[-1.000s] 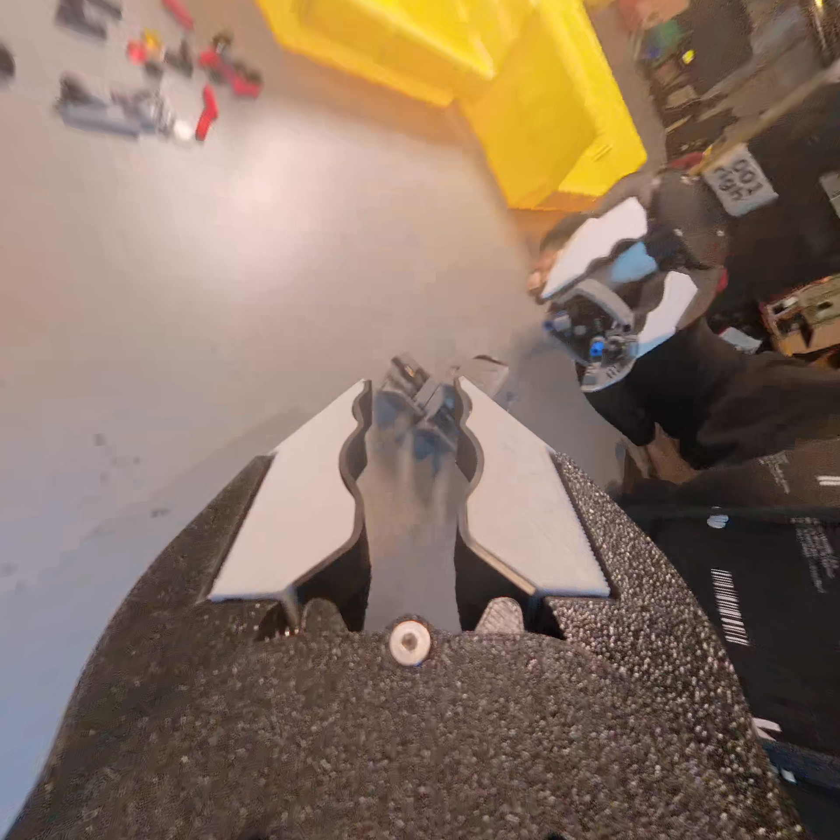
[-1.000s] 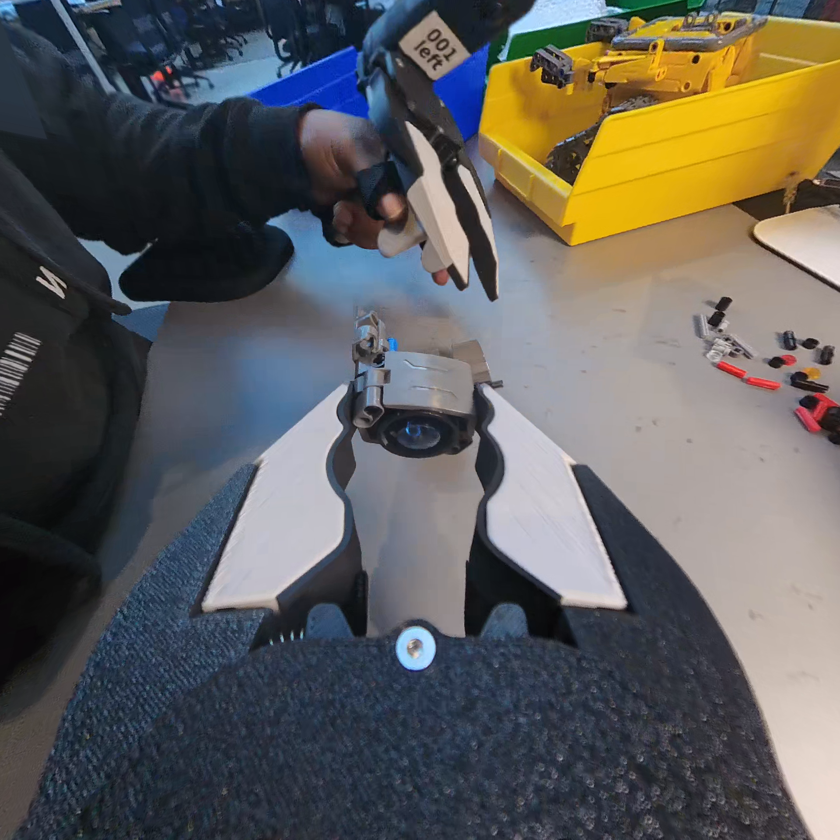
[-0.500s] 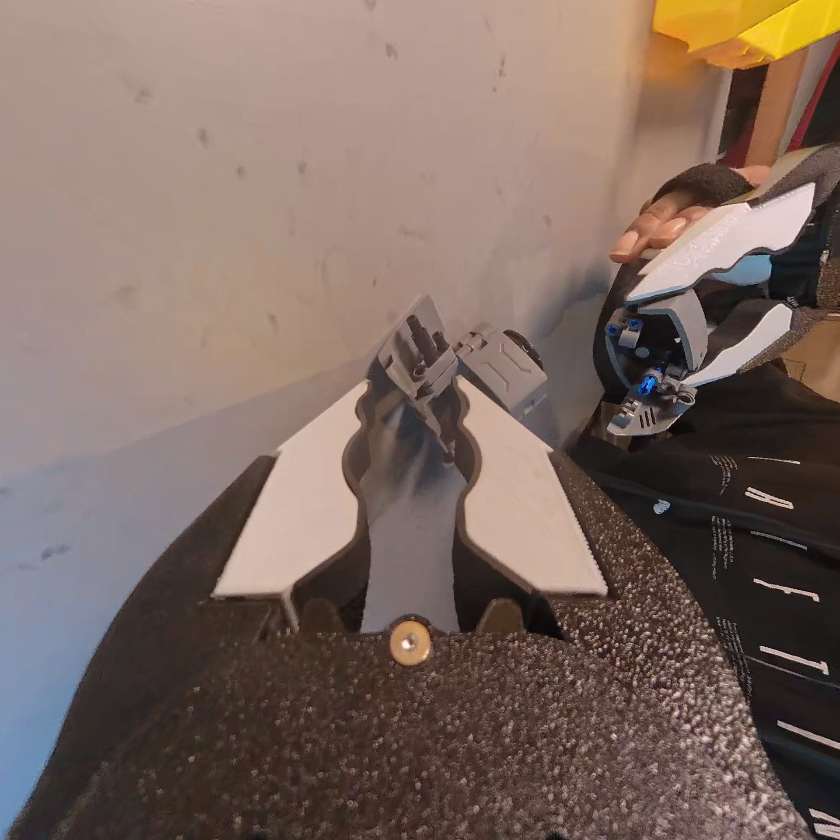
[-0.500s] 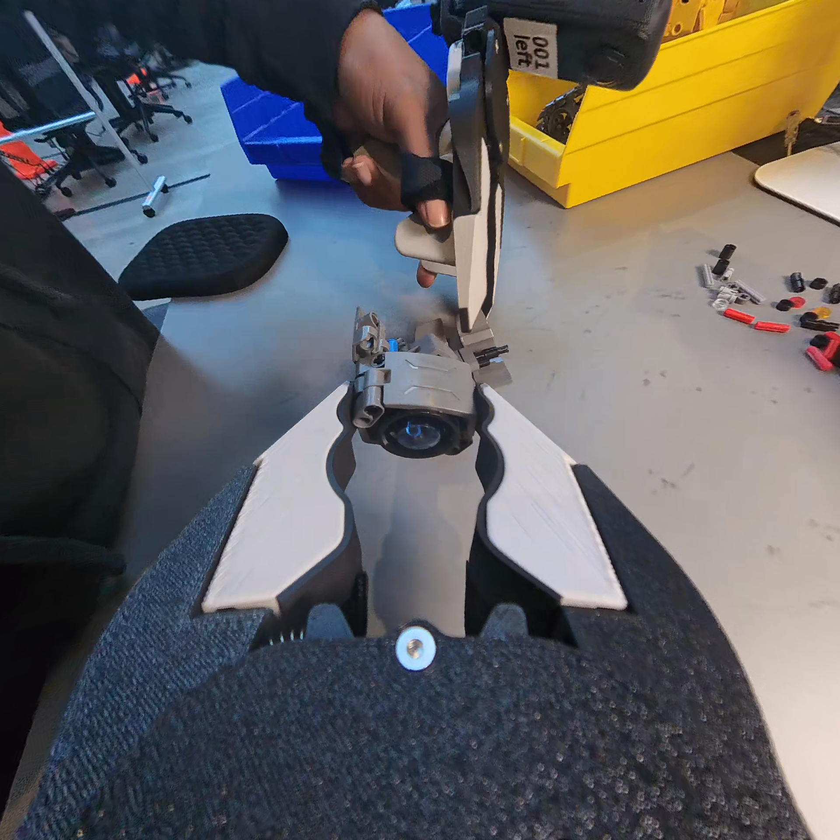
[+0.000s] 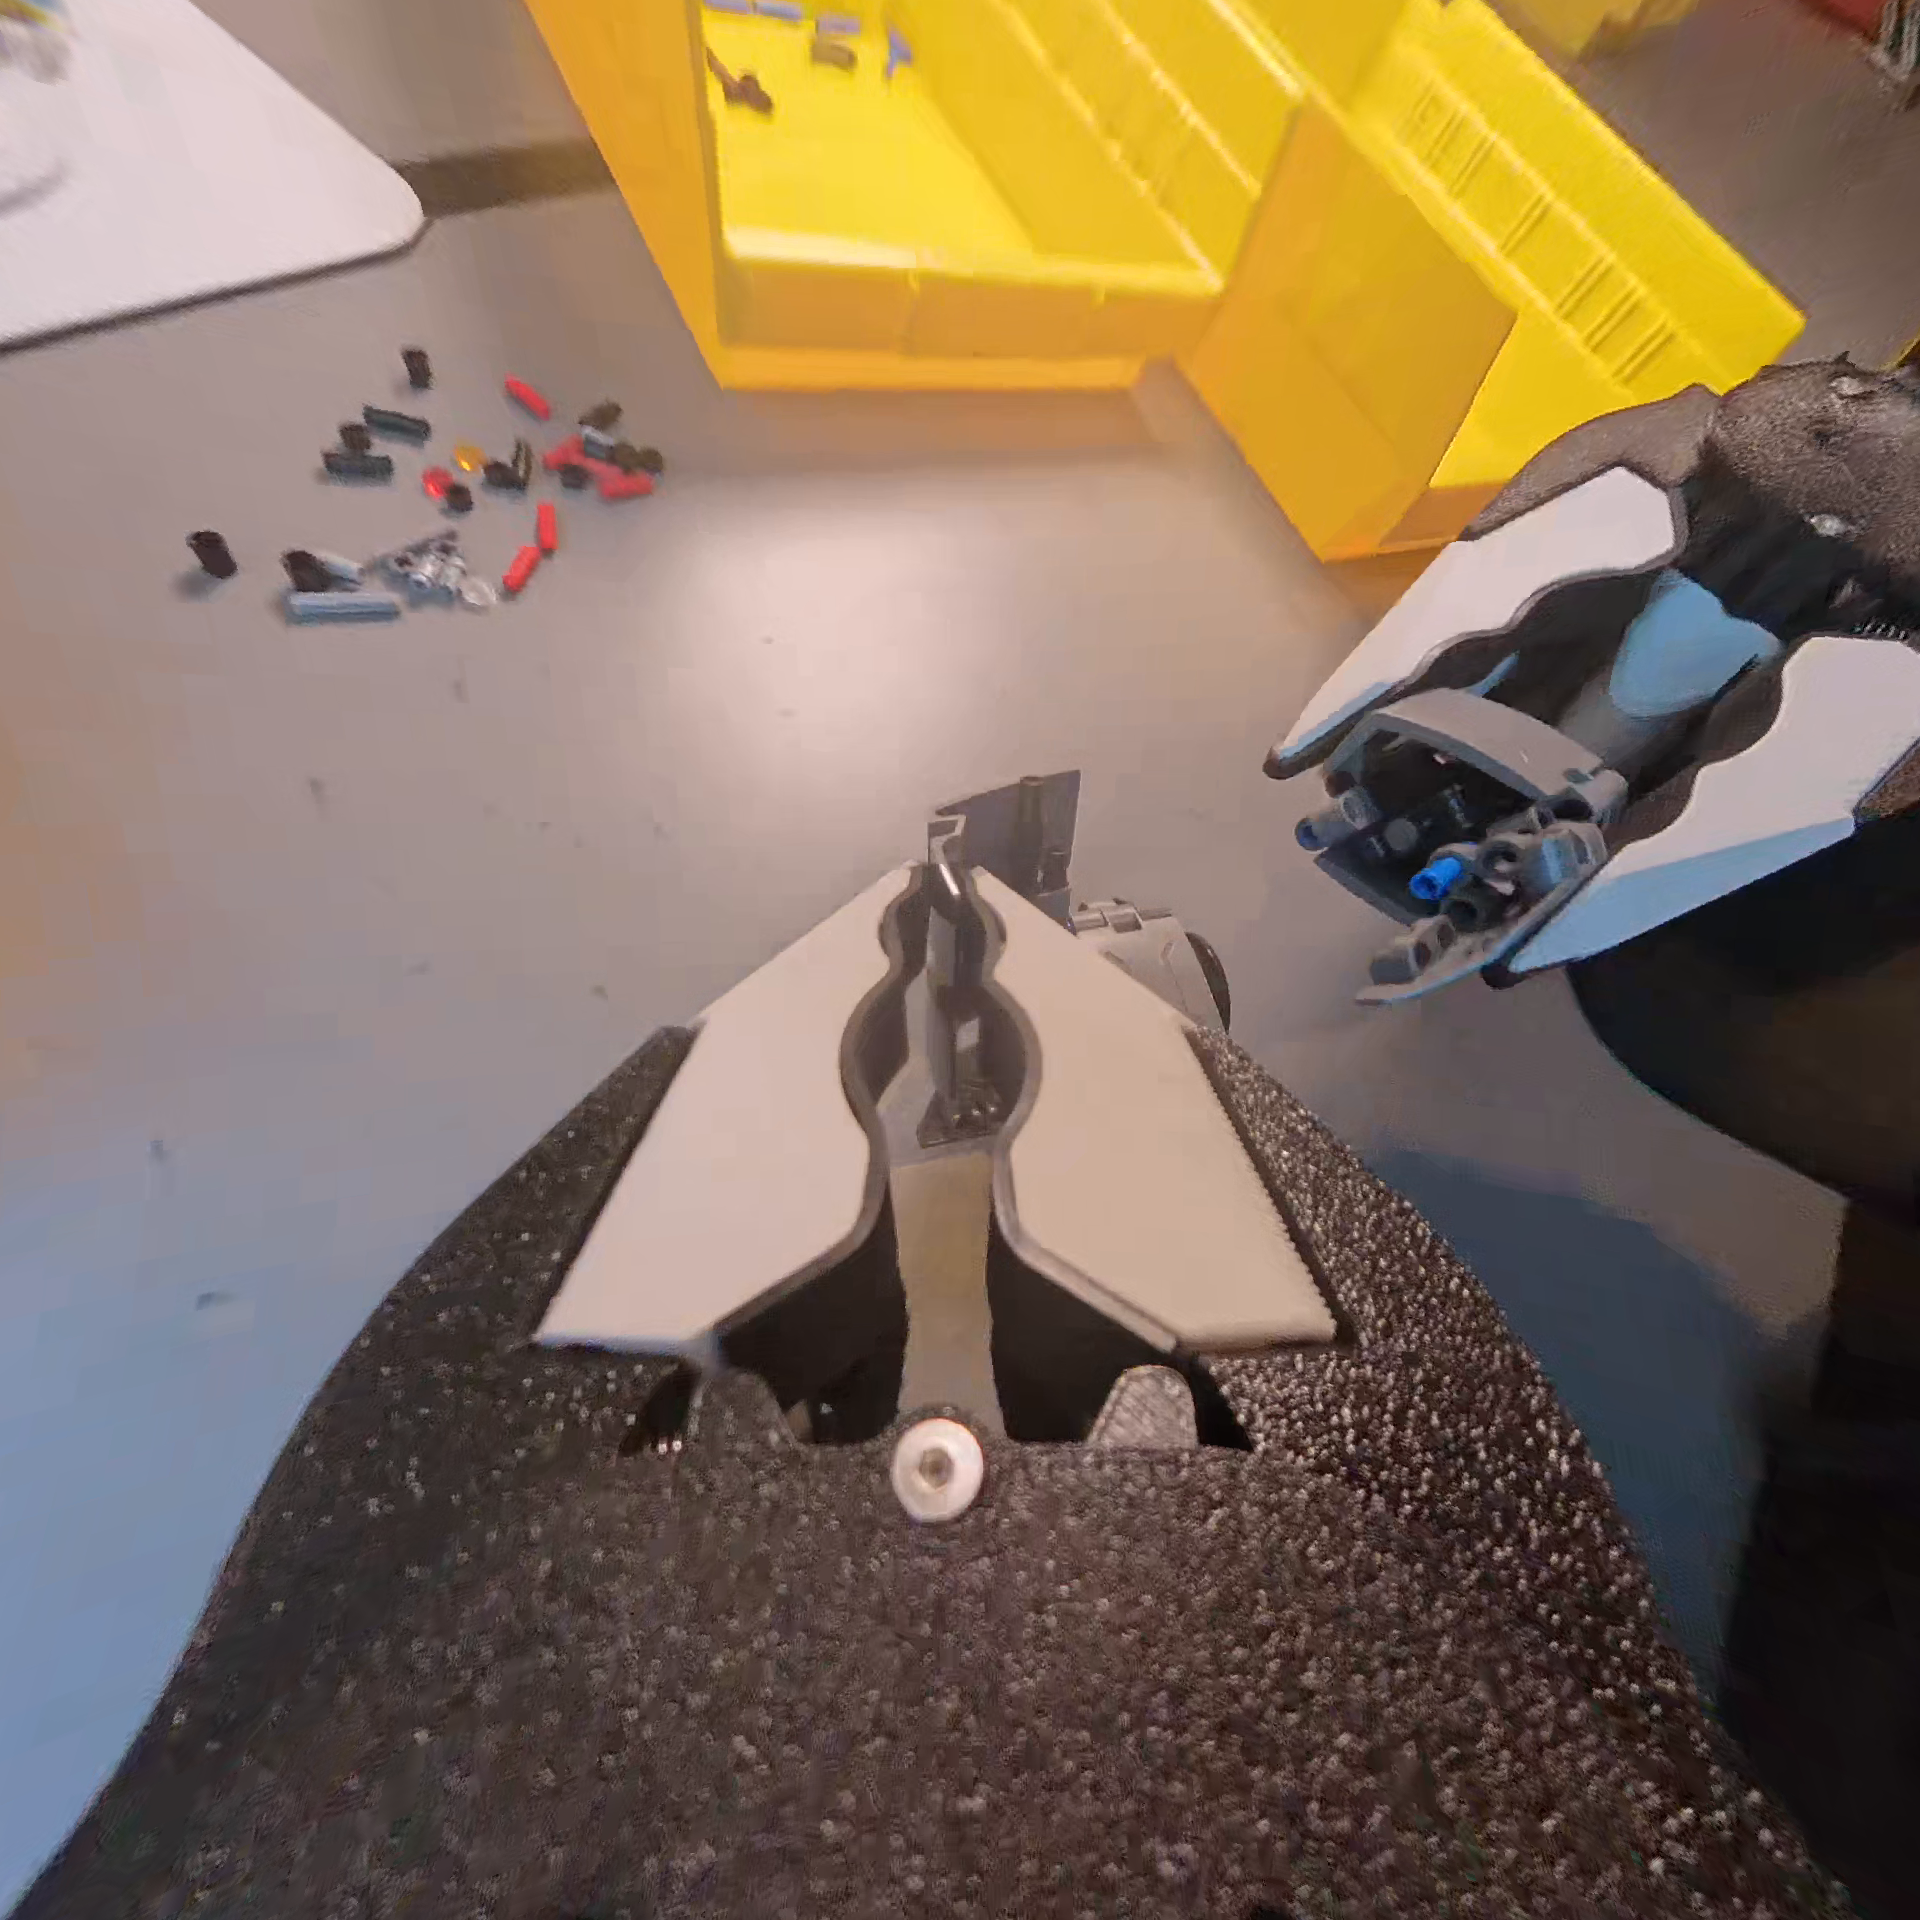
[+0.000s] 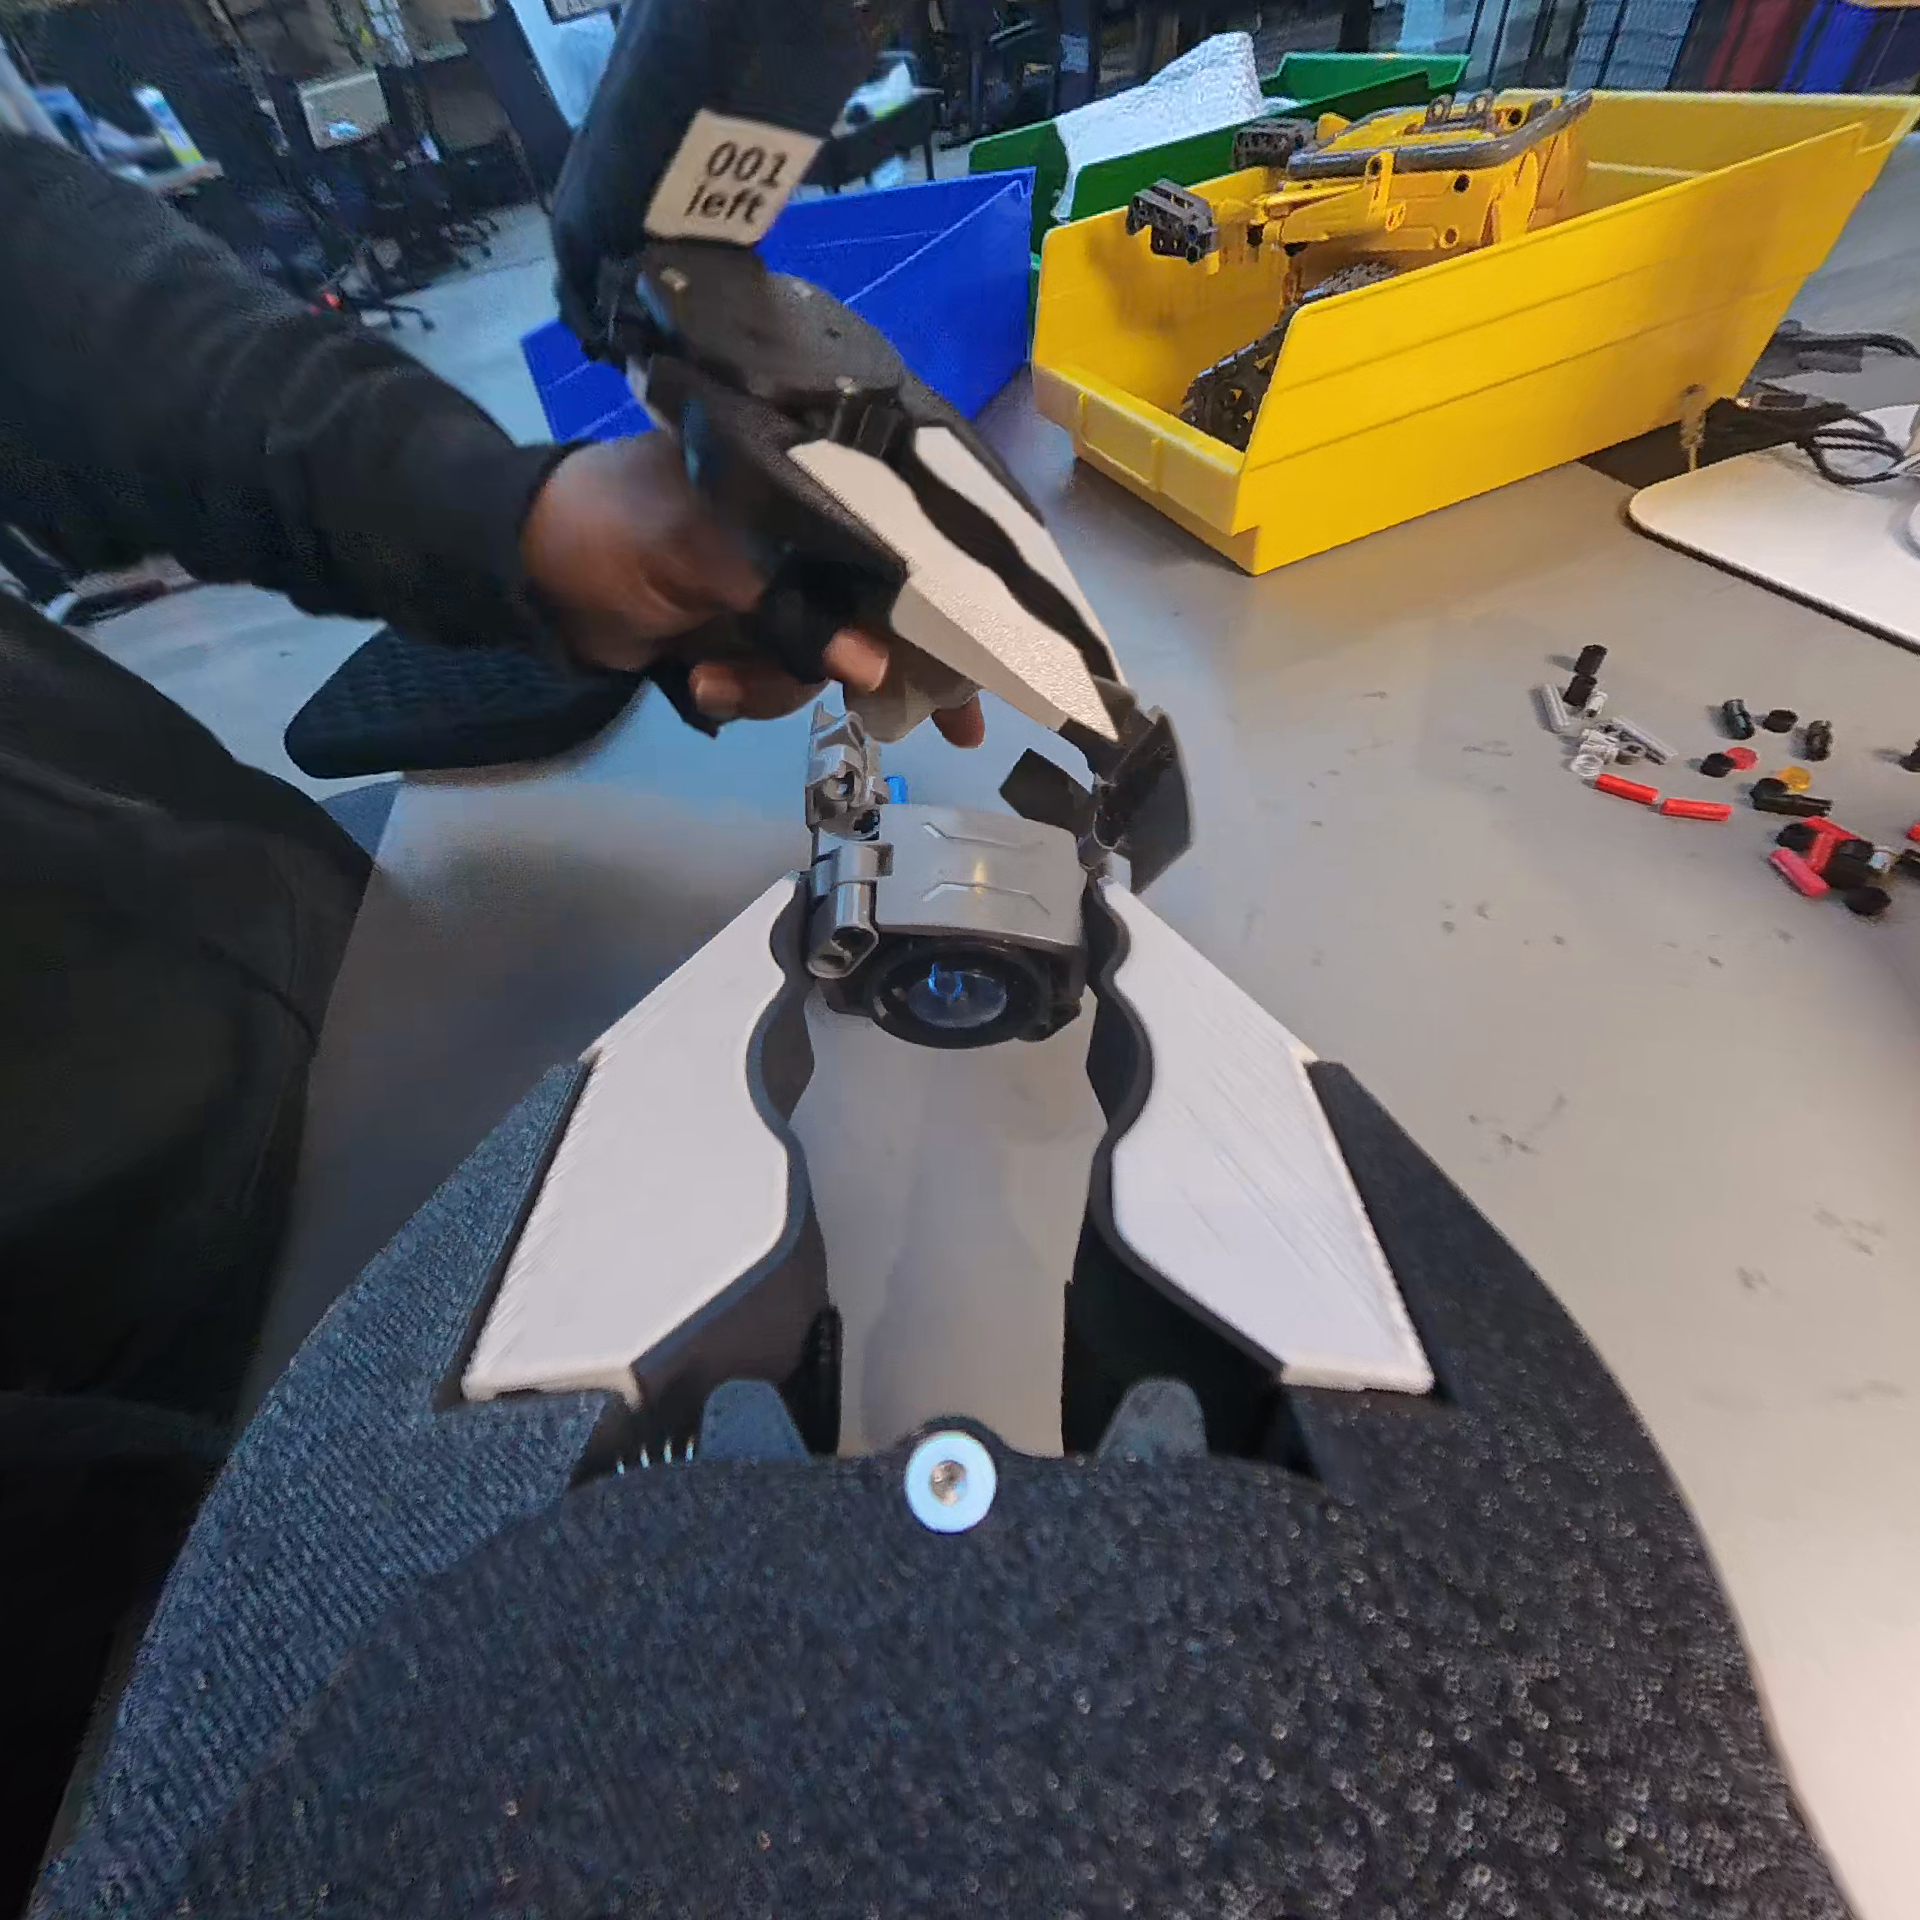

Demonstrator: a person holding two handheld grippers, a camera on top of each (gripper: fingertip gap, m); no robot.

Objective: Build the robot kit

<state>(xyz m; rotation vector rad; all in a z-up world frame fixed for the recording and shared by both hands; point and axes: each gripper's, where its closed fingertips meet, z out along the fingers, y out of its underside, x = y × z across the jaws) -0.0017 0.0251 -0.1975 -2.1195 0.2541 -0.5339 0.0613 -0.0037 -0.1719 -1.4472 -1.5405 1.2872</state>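
Observation:
My left gripper (image 5: 945, 883) is shut on a thin dark grey panel piece (image 5: 1023, 831) with black pins, held edge-on; its end sticks out past the fingertips. A light grey block with a black round end (image 5: 1143, 951) shows just right of my left fingers; I cannot tell whether it is joined to the panel. My right gripper (image 6: 948, 904) is shut on a grey motor-like brick assembly (image 6: 966, 883) with a round black end and blue pins, held above the grey table (image 6: 1455, 1039). In the right wrist view the left gripper (image 6: 1112, 727) holds the panel (image 6: 1153, 800) right beside this assembly.
Yellow bins (image 5: 935, 260) stand at the back; one (image 6: 1455, 395) holds a yellow tracked model (image 6: 1382, 197). Blue (image 6: 914, 260) and green (image 6: 1195, 145) bins lie behind. Several small red and black parts (image 6: 1714, 769) lie at the right. A white board (image 6: 1787, 530) and a chair seat (image 6: 436, 707) show. About 8 cm separates my left fingertips from my right.
My left gripper's jaws have closed much tighter, now onto the thin edge of the dark panel, and it has swung up from facing the table. My right gripper still holds the assembly.

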